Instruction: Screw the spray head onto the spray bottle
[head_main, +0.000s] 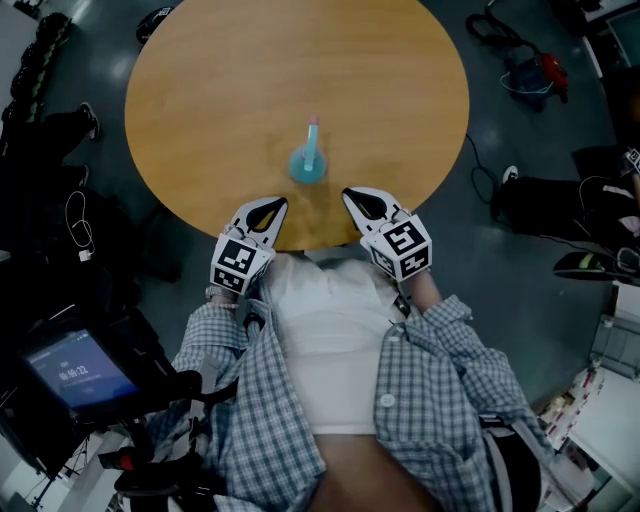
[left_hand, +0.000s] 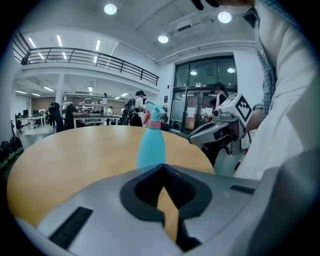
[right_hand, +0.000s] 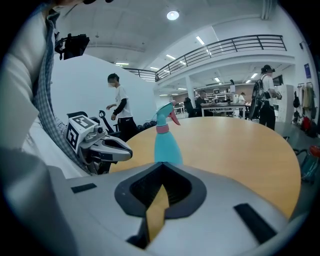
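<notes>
Left gripper (head_main: 272, 205): jaws shut, nothing between them, at the near rim of the round table (head_main: 200, 90). Spray bottle (head_main: 307, 166) stands upright on the table, just beyond and between both grippers, touching neither. Spray head (right_hand: 167, 113) already sits on its neck. Right gripper (head_main: 358, 198): also closed, empty.

Risk: the bottle is tall and free-standing. A nudge from closed jaws, or twisting the head with the body unheld, would likely tip or spin it.

Gripper views show the pink collar and trigger side-on. Head view gives only a top-down stub but shows both grippers flanking. Whether the head is tight: cannot tell.
</notes>
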